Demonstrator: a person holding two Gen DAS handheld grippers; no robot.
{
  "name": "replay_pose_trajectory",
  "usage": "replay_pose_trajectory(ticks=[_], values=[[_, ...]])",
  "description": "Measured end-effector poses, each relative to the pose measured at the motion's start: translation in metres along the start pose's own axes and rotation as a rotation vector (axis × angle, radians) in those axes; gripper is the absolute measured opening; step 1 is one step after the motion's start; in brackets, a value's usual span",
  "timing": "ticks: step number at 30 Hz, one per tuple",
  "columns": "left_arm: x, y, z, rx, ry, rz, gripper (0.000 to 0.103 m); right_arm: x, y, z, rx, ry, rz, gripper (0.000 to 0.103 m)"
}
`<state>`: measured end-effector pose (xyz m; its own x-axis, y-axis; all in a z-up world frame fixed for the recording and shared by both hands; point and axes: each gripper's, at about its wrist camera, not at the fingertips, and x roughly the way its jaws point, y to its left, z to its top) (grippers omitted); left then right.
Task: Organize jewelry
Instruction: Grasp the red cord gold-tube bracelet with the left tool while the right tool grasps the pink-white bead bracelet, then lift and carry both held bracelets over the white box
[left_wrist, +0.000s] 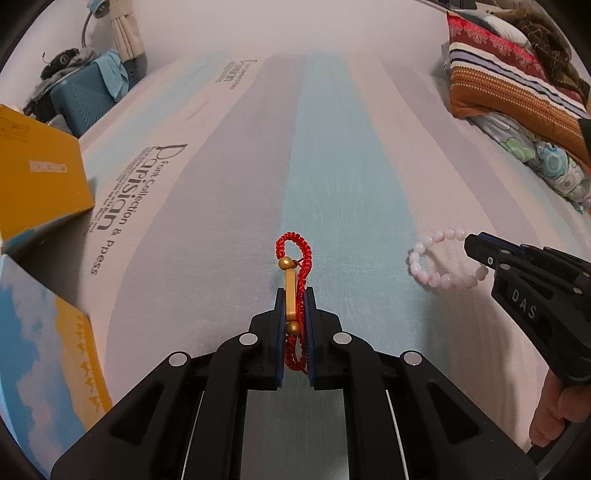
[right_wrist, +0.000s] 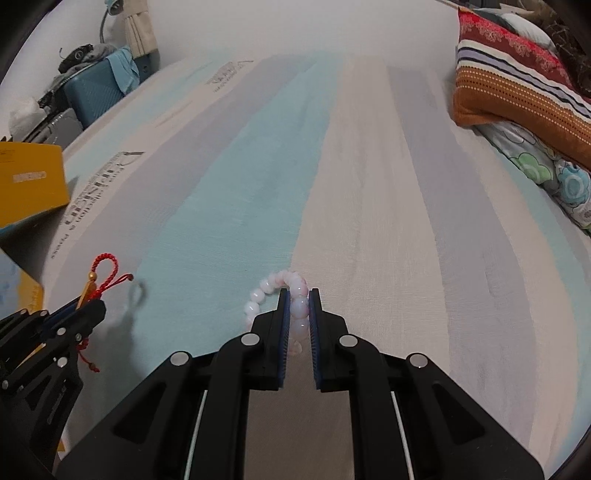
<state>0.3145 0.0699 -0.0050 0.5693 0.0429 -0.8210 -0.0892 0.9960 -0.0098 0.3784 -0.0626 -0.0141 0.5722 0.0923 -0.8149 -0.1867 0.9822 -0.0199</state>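
My left gripper (left_wrist: 295, 295) is shut on a red braided cord bracelet (left_wrist: 297, 254) with a gold bar and two gold beads; its loop sticks out past the fingertips, lifted off the bed. The same red bracelet (right_wrist: 103, 273) shows at the left of the right wrist view, in the left gripper (right_wrist: 88, 302). My right gripper (right_wrist: 298, 295) is shut on a pale pink bead bracelet (right_wrist: 273, 286), which curls to the left of the pads. In the left wrist view the right gripper (left_wrist: 476, 247) holds that bead bracelet (left_wrist: 424, 258) above the sheet.
A striped pastel bedsheet (left_wrist: 332, 166) covers the bed. Yellow and blue boxes (left_wrist: 40, 177) stand at the left edge. Folded blankets and pillows (left_wrist: 509, 92) pile up at the right. A teal suitcase (left_wrist: 85, 99) with clothes sits beyond the bed's far left. A hand (left_wrist: 554, 413) grips the right tool.
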Motion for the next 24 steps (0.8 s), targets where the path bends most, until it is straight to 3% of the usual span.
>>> replay_pose_trajectory(ticks=[12, 24], values=[[-0.045, 0.003, -0.007, -0.022, -0.036, 0.006, 0.008, -0.054, 0.004, -0.006, 0.009, -0.065, 0.049, 0.009], [-0.085, 0.022, -0.029, -0.055, -0.037, -0.038, 0.008, -0.090, 0.017, -0.015, 0.009, -0.081, 0.079, 0.009]])
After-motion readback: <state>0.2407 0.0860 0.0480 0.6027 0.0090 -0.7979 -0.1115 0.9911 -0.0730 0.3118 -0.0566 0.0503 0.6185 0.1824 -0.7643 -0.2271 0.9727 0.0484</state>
